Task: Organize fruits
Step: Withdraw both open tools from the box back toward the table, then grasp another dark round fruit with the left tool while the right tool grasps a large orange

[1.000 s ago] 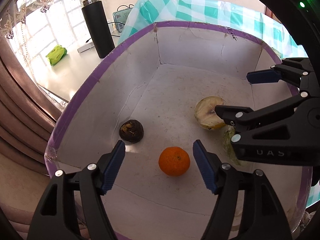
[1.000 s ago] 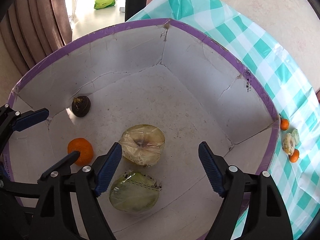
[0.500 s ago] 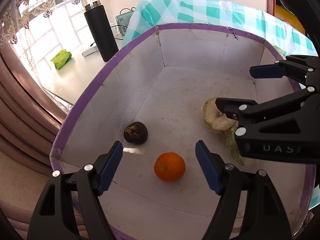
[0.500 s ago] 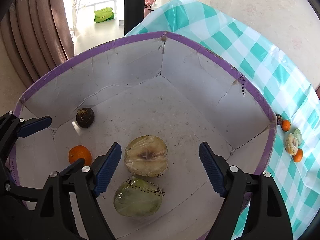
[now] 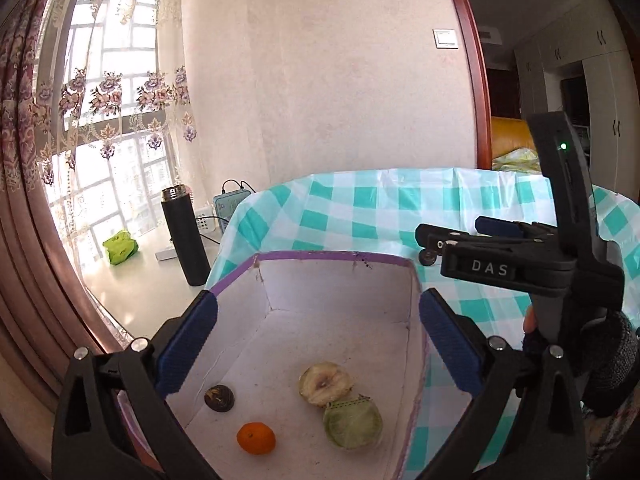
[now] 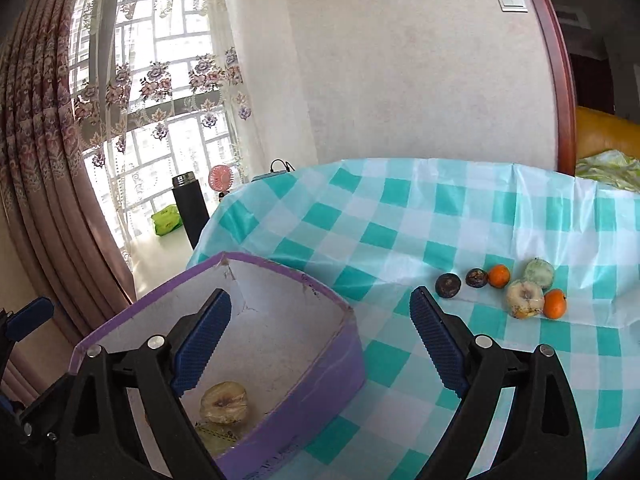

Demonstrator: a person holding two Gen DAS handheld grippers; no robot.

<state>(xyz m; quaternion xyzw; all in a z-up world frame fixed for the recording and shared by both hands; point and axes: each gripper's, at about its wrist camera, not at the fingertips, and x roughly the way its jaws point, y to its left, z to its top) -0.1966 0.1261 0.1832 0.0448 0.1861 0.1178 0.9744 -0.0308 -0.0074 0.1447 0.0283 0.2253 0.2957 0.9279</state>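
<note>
Landmark: the purple-rimmed box (image 5: 320, 257). My left gripper (image 5: 318, 342) is above its near-left side, jaws opening wide, nothing between them. Inside the box: a dark fruit (image 5: 219, 398), a tangerine (image 5: 256, 438), a pale wrapped fruit (image 5: 326, 384), a green wrapped fruit (image 5: 352, 422). My right gripper (image 6: 320, 338) is over the box's right wall, jaws opening, empty. Right of the box, six loose fruits (image 6: 524, 298) on the checked tablecloth (image 6: 400, 216).

The white letters "DAS" stand on the black body of the right gripper (image 5: 486, 227), seen in the left wrist view above the right rim of the purple-edged box (image 5: 332, 257). Small black printing on that box's rim is too small to read.
</note>
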